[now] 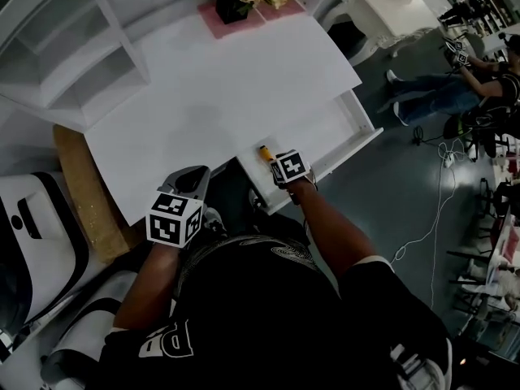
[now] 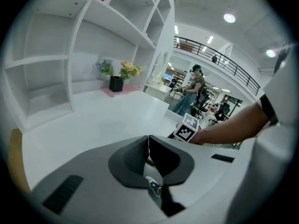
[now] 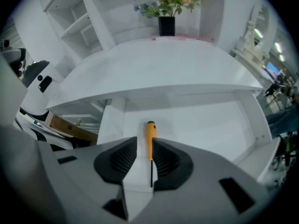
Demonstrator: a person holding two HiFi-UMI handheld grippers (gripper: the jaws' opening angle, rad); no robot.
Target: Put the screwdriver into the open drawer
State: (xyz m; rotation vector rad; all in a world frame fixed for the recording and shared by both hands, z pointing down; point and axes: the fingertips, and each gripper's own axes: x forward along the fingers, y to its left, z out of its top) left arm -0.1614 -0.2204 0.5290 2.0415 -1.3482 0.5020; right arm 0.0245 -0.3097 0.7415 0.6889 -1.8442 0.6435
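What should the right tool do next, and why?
Probably lift the right tool clear of the drawer: the screwdriver already lies on the drawer floor, and the jaws stand open, not pressing it, so the placing looks done.

Bright, even overhead light. Glare came off round ceiling lamps (image 2: 229, 17) in left gripper view. The glossy white desk (image 1: 236, 88) looked washed out and cast soft shadow into the open white drawer (image 3: 210, 120). Gripper views bulged, corners vignetted black.
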